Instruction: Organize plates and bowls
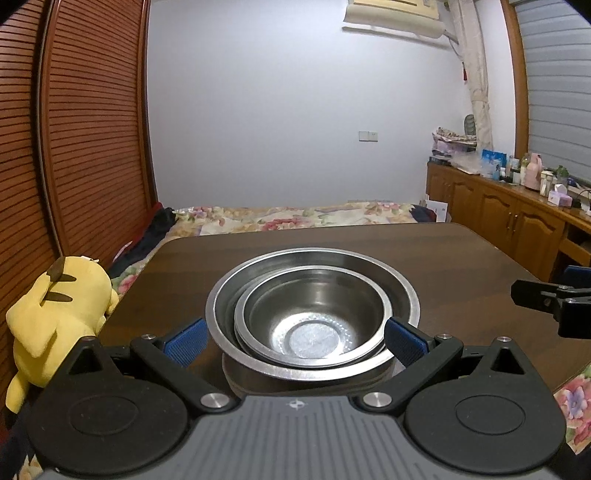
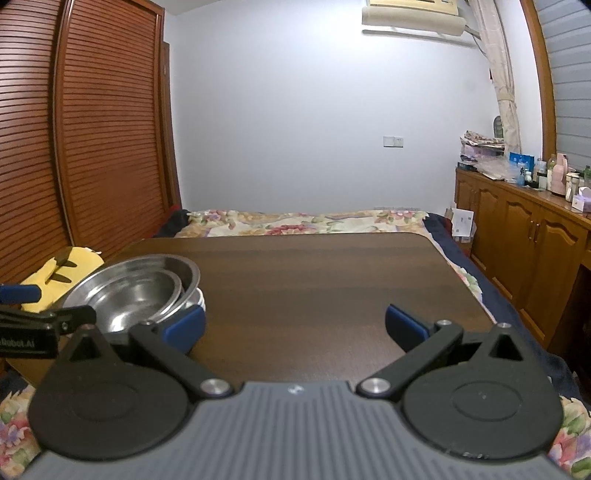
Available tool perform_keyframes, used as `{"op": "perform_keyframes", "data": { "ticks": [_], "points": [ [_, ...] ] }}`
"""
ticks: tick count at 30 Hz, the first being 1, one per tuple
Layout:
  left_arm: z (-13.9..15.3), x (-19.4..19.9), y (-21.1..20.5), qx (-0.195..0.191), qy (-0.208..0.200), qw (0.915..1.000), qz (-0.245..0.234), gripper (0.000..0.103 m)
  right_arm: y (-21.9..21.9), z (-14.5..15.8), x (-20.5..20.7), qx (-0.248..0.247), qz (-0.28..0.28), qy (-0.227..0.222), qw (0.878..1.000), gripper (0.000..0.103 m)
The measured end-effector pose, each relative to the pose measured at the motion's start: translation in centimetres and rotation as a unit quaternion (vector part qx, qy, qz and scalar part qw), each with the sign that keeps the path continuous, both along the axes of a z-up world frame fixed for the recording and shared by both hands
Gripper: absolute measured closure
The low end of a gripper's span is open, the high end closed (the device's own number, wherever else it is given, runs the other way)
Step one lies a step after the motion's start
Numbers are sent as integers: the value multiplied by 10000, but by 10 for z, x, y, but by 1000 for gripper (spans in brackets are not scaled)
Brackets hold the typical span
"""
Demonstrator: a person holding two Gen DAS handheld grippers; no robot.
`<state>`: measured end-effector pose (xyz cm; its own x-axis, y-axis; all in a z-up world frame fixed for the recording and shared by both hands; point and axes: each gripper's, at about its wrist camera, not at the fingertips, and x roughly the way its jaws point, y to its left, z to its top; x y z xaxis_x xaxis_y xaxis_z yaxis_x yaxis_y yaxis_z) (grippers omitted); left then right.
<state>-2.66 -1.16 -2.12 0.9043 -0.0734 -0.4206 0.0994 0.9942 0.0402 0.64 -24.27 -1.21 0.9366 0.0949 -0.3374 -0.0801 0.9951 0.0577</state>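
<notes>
Fingers on the left gripper are spread wide, blue pads sitting either side of the stacked steel bowls but not clamping them, as far as I can tell. Right gripper is wide open too, holding nothing, just bare tabletop between its pads. Surface is a dark wood table with rounded corners, and it's in a bedroom: floral bedspread behind it mid-frame, louvered wooden wardrobe doors filling the left side, plain white wall, an air conditioner at the top right. The bowls are nested, smaller one inside a bigger one, openings facing up, the inner one tilted a bit toward the camera; being round, they have no real long axis. In the left wrist view they sit at lower centre, in the right wrist view at the lower left near the table's edge. A yellow plush toy sits off the table at the left, and a wooden cabinet with cluttered bottles runs along the right. Nothing else is on the table near the bowls.
</notes>
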Motion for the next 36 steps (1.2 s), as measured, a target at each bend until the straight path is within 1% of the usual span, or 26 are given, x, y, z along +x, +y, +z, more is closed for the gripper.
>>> {"op": "perform_keyframes", "data": {
  "ticks": [7,14,36],
  "points": [
    [-11,-2,-3,-40,8,10000,76,0,3,-11,2,-82,-54,21,9999,0],
    [-16,-5,-2,-92,-33,9999,75,0,0,-22,2,-20,-53,84,9999,0],
    [-17,-5,-3,-33,5,9999,114,0,0,-24,2,-15,-60,84,9999,0]
  ]
}}
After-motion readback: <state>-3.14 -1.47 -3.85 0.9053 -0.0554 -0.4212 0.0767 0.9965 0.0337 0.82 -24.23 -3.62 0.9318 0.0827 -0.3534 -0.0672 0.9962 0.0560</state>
